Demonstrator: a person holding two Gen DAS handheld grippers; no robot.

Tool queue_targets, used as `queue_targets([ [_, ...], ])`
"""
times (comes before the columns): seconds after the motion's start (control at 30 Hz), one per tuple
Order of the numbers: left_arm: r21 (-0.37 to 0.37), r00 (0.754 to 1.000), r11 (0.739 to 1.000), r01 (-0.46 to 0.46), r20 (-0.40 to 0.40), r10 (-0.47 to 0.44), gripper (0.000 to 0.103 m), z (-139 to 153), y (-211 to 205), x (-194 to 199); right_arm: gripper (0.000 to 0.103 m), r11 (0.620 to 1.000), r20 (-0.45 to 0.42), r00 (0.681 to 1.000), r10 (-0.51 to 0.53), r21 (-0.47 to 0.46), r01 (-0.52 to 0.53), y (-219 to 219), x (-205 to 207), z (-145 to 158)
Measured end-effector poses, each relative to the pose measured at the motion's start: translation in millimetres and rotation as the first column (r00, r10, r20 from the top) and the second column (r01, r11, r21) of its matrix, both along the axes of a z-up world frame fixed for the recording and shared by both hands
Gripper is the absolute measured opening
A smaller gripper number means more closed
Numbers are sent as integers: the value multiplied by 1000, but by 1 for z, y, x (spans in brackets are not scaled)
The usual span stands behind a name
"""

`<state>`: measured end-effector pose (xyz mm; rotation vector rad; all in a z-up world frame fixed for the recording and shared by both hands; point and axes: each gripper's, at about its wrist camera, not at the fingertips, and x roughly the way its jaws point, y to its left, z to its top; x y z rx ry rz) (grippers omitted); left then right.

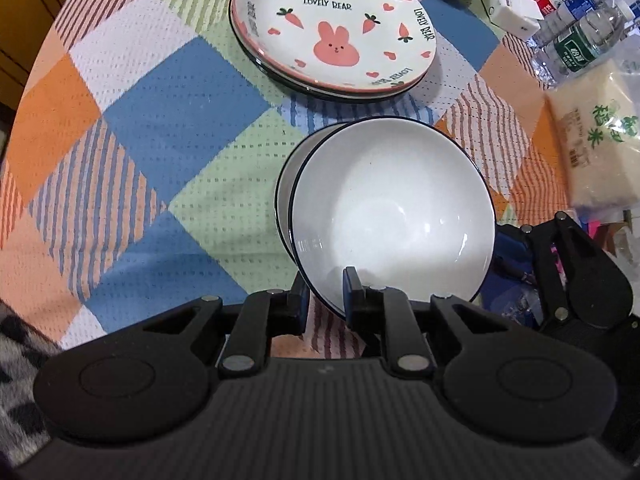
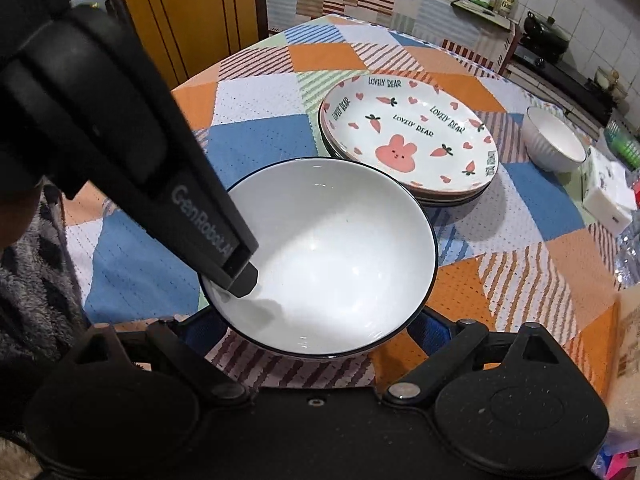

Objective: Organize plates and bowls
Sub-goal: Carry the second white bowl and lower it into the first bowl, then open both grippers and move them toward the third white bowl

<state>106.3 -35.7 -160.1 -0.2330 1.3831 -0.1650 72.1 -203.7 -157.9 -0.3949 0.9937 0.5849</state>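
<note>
I see a round worktop (image 2: 256, 148) under a patchwork cloth (image 1: 168, 128). On it sit a stack of rabbit-print plates (image 2: 412, 140), a ribbed white bowl (image 2: 554, 142), water bottles (image 1: 576, 36), a white box (image 1: 510, 10) and a rice bag (image 1: 596, 136).

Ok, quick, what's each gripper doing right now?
Left gripper: shut on the near rim of the white bowl.
Right gripper: jaws wide, either side of that bowl; fingertips hidden, so a grip cannot be told.
</note>
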Motion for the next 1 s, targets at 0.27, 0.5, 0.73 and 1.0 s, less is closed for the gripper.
queue_targets([
  [0.27,64,993,991,114,15,-115,36,7,-8,12,95,1000,8,1000,-5,-29,5,6,7,-9],
  [0.5,72,984,983,169,53,-173,44,41,-9,10,96,1000,32,999,27,1,-27,-13,-1,17],
  [0.73,57,976,980,189,96,-194,48,73,-12,7,96,999,79,997,23,28,-25,-40,-1,54],
  [1.0,70,963,974,217,148,-225,50,105,-20,16,96,998,168,986,2,64,-12,-69,25,92],
])
